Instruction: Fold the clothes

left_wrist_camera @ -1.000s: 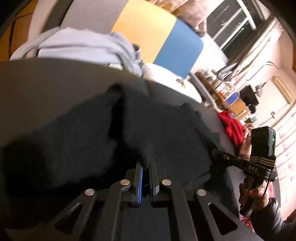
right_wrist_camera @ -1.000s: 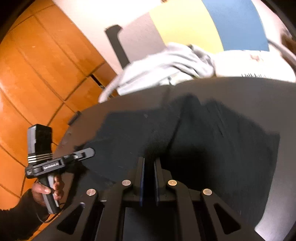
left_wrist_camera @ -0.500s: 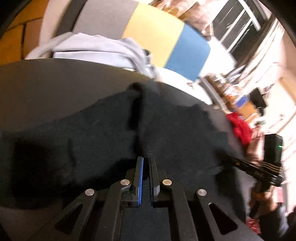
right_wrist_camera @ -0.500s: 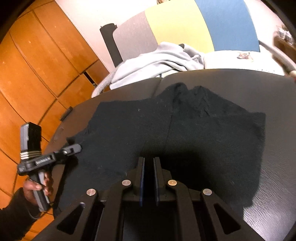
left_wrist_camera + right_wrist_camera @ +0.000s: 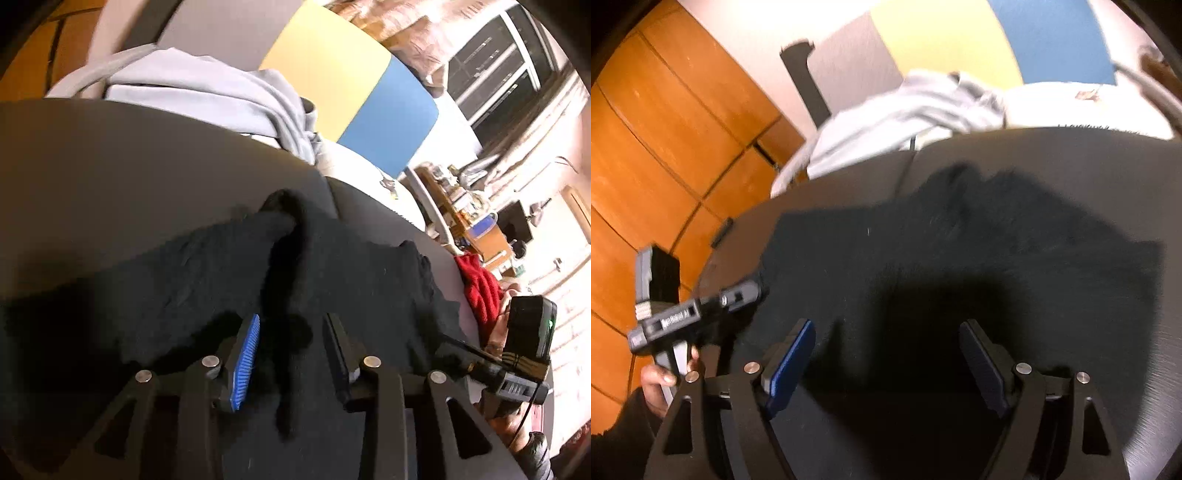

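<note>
Garment: your black garment (image 5: 369,280) lies spread on the dark tabletop (image 5: 129,177), long side running left to right in front of you.
Ridge: a raised fold runs away from you down its middle.
Left gripper (image 5: 291,339): jaws opening, ridge cloth between them, pads not pressing.
Right gripper (image 5: 886,354): jaws opening wide over flat cloth, holding nothing.
Handling: soft, light, floppy knit, probably clings and drags rather than slides.
Grab spots: I'd pinch the near hem at the corners.
Background: grey hoodie (image 5: 207,88) piled past the far edge.

Home: wooden cupboards (image 5: 665,122), cluttered shelves (image 5: 465,206), window (image 5: 498,66).
</note>
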`<act>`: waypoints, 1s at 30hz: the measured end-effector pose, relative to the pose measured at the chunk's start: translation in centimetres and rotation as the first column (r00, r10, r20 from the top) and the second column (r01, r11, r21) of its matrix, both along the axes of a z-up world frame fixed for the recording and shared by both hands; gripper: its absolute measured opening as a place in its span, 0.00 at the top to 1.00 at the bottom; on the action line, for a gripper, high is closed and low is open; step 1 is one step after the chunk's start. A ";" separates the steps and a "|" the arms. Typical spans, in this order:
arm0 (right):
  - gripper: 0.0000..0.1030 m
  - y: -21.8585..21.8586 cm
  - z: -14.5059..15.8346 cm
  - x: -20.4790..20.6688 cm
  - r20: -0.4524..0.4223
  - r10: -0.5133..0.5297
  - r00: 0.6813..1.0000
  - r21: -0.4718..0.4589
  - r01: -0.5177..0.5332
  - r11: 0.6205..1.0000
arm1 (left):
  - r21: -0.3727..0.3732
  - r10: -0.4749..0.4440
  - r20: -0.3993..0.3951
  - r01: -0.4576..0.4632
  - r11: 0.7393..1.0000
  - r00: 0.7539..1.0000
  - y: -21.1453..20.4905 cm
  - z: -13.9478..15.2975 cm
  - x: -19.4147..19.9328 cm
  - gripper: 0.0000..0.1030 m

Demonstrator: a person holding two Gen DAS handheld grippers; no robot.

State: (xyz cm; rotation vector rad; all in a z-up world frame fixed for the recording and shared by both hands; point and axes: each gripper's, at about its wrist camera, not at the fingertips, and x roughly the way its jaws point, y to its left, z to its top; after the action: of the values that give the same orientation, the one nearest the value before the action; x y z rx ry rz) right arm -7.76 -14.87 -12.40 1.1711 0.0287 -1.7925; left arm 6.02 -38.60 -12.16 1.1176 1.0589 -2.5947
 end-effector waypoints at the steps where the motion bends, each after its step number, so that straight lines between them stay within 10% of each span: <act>1: 0.25 -0.4 0.1 0.2 -0.024 0.009 1.000 0.009 -0.009 1.000 | 0.033 -0.010 -0.019 0.011 0.999 1.000 -0.5 -0.2 -0.7 0.65; 10: 0.84 0.0 0.0 -0.6 -0.032 0.053 0.998 0.044 -0.052 0.998 | 0.455 0.097 -0.155 -0.016 0.890 0.983 -6.1 -3.1 -4.8 0.60; 15: 0.90 1.7 1.0 -0.1 0.043 0.088 0.995 -0.078 -0.084 0.993 | 0.362 0.128 -0.219 -0.041 0.931 0.967 -5.7 -1.7 -4.7 0.60; 25: 0.85 2.5 -0.5 -0.1 0.066 0.057 0.996 -0.057 -0.054 0.997 | 0.096 -0.045 -0.063 0.051 0.994 0.997 -1.1 -0.9 -0.7 0.50; 27: 0.70 2.2 -0.7 -0.4 0.094 0.057 0.994 -0.080 -0.049 0.996 | 0.024 -0.079 -0.032 0.080 0.997 0.996 -0.2 -0.6 -1.0 0.55; 29: 0.69 1.4 -0.8 -0.4 0.076 0.067 0.995 -0.072 -0.062 0.995 | 0.024 -0.080 -0.006 0.080 0.997 0.997 0.3 -0.3 -1.0 0.96; 30: 0.69 1.0 -0.8 -0.2 0.071 0.074 0.995 -0.063 -0.070 0.996 | 0.049 -0.073 -0.020 0.074 0.996 0.997 0.2 0.0 -1.3 0.95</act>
State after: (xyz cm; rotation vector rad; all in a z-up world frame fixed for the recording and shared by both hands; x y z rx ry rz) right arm -7.99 -13.88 -13.16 1.1774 -0.0263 -1.6746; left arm 4.76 -38.43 -12.12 1.1682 1.1121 -2.6535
